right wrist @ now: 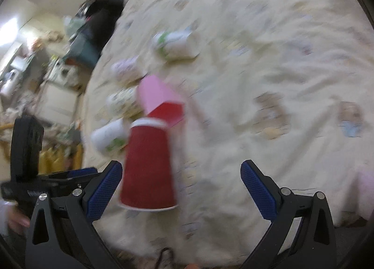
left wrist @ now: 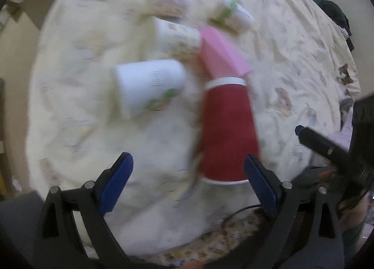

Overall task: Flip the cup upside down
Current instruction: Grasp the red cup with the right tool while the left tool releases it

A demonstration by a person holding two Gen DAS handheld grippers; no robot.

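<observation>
While the left gripper (left wrist: 188,182) gapes wide and holds nothing, the red cup (left wrist: 228,129) stands mouth-down on the bed (left wrist: 292,47), just inside its right finger (left wrist: 259,182); white cups (left wrist: 147,84) and a pink box (left wrist: 222,56) lie beyond. From the right gripper (right wrist: 181,189), equally open and empty, the cup (right wrist: 147,166) stands just beside the left finger (right wrist: 105,189). I reckon a careless finger could tip it on that soft bedding.

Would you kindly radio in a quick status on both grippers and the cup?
Left gripper open, right gripper open, both empty. Red ribbed paper cup standing wide end down on cream bedsheet. Pink box close behind.
</observation>
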